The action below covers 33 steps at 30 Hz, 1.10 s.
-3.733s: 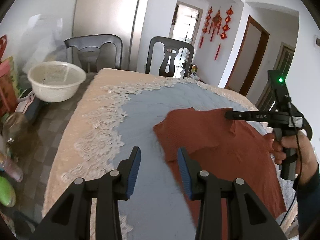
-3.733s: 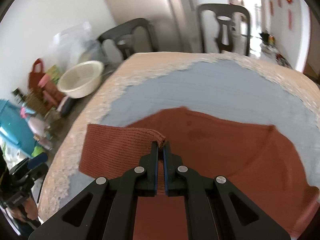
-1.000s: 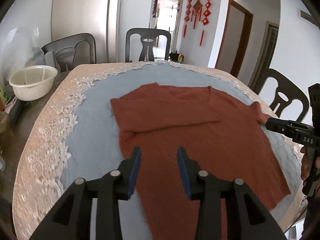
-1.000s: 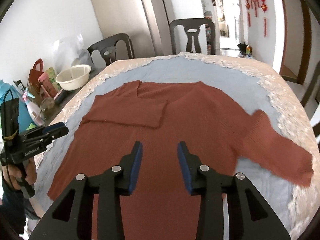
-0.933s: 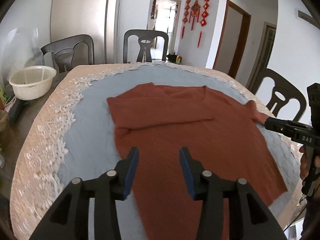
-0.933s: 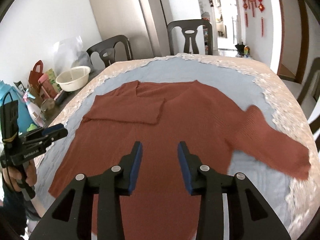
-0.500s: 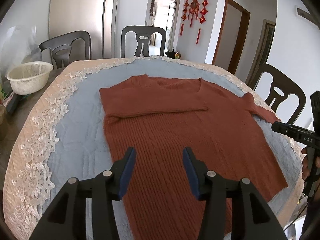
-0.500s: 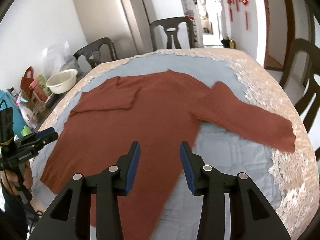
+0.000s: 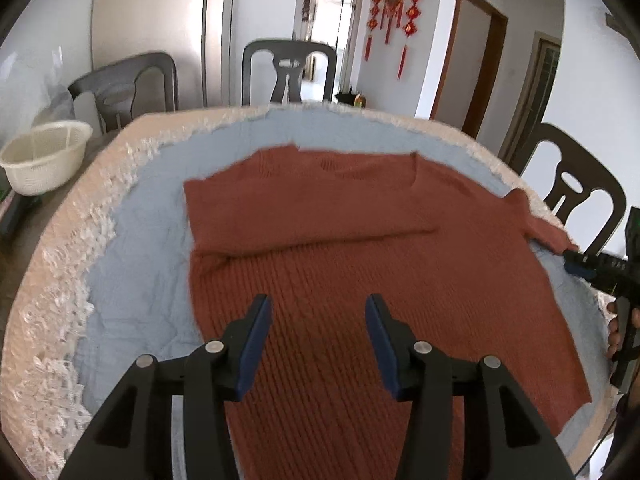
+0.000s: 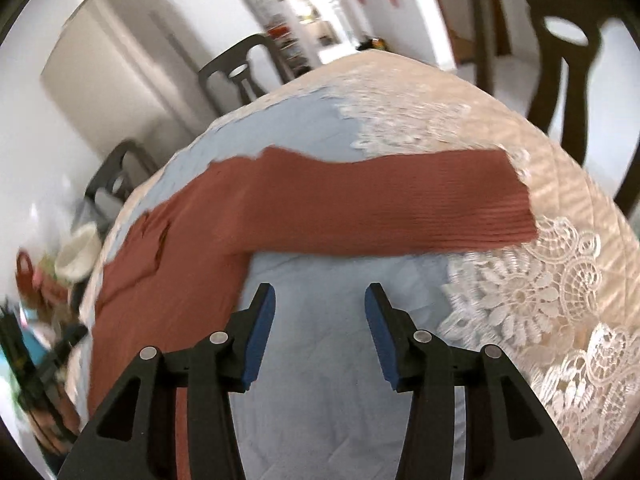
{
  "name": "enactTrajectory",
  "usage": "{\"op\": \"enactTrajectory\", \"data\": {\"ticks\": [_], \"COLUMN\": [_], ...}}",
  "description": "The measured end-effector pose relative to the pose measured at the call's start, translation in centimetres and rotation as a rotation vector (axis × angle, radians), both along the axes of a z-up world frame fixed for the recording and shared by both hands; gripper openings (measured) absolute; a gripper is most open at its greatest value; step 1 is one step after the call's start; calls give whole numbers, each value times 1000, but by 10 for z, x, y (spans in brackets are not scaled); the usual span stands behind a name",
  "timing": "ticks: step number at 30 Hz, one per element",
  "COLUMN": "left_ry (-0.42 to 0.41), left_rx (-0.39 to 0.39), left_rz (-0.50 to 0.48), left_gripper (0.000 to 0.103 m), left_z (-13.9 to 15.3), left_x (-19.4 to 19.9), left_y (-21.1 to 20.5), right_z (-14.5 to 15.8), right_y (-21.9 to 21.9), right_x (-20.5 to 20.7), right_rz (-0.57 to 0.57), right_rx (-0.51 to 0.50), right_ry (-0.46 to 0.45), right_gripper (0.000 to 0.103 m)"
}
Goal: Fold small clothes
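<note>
A rust-red knitted sweater [image 9: 360,248] lies flat on the blue quilted cloth [image 9: 136,248] of the table. Its left sleeve [image 9: 304,216] is folded across the chest. My left gripper [image 9: 318,338] is open and empty above the sweater's lower body. In the right wrist view the right sleeve [image 10: 380,204] stretches out over the lace edge. My right gripper [image 10: 320,330] is open and empty over the blue cloth [image 10: 340,400], just below that sleeve. It also shows in the left wrist view [image 9: 580,266] at the sleeve's cuff.
A white lace-edged cover [image 10: 540,300] rims the table. A cream basket [image 9: 44,156] stands at the far left. Dark chairs [image 9: 288,72] stand around the table, one [image 9: 576,184] at the right. Clutter [image 10: 36,280] sits at the left edge.
My right gripper let go of the folded left sleeve and swung right and down to the outstretched right sleeve. My left gripper moved over the sweater's body and opened wider.
</note>
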<state>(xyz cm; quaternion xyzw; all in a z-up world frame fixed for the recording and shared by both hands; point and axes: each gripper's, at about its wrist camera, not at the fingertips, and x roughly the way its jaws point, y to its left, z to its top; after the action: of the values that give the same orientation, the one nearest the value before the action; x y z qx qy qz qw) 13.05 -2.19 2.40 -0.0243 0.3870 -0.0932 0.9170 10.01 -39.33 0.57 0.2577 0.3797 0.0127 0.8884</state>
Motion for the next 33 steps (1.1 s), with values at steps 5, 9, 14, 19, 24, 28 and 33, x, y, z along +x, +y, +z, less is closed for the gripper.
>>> {"op": "enactTrajectory", "data": {"ticks": [5, 9, 14, 19, 24, 28, 33], "left_ry": [51, 56, 54, 55, 56, 56, 57], "left_rx": [-28, -25, -9, -23, -27, -18, -40], "left_rz": [2, 0, -1, -2, -3, -5, -7], "left_gripper": [52, 53, 54, 54, 54, 55, 56], "left_z": [-14, -16, -16, -17, -17, -16, -17], "left_x": [3, 2, 1, 2, 3, 3, 3], "left_y": [4, 3, 1, 4, 5, 3, 6], "right_z": [1, -2, 2, 3, 24, 43, 48], "right_y": [-19, -34, -45, -54, -40, -22, -8], "right_x": [7, 12, 16, 27, 34, 39, 33], "right_rz": [-95, -157, -232, -254, -213, -166, -126], "right_rx": [64, 137, 158, 177, 129, 132, 116], "right_ry": [-10, -19, -53, -44, -86, -127, -132], "right_gripper": [48, 48, 38, 16, 8, 7, 11]}}
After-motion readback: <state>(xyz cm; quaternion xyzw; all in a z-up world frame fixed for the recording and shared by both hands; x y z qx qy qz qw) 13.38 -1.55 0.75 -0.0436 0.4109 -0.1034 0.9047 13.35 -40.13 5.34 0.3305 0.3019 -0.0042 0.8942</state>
